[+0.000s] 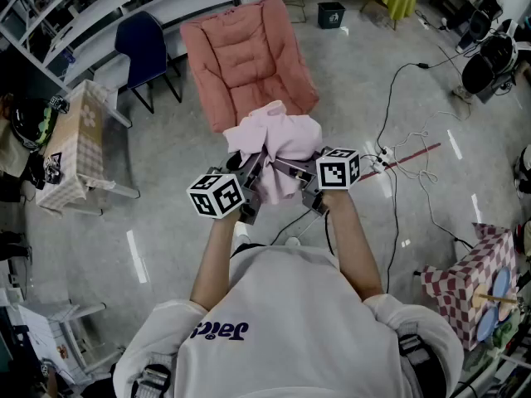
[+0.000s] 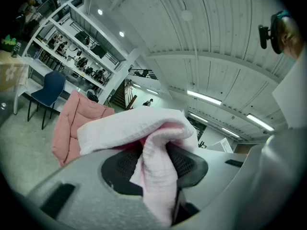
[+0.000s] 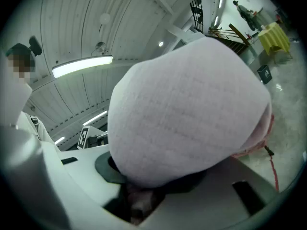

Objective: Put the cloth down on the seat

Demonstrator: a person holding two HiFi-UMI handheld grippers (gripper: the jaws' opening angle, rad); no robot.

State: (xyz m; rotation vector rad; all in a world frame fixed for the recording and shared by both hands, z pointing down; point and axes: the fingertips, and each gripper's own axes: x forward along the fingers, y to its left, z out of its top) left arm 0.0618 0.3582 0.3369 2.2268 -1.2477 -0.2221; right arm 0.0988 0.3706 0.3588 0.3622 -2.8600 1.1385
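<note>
A bunched pale pink cloth [image 1: 278, 143] hangs in the air between both grippers, just in front of the pink cushioned seat [image 1: 245, 56]. My left gripper [image 1: 250, 177] is shut on a fold of the cloth [image 2: 156, 171], pinched between its dark pads [image 2: 189, 164]. My right gripper [image 1: 300, 179] is shut on the other side, where the cloth [image 3: 187, 114] bulges over the jaws and hides most of them. The seat [image 2: 72, 123] shows at the left of the left gripper view, beyond the cloth.
A dark blue chair [image 1: 148, 52] stands left of the seat, by a long white shelf unit [image 1: 99, 7]. A small table with a patterned cover [image 1: 79, 143] is at left. Cables [image 1: 406, 152] trail over the floor at right. A checkered cloth-covered stand [image 1: 469, 276] sits at lower right.
</note>
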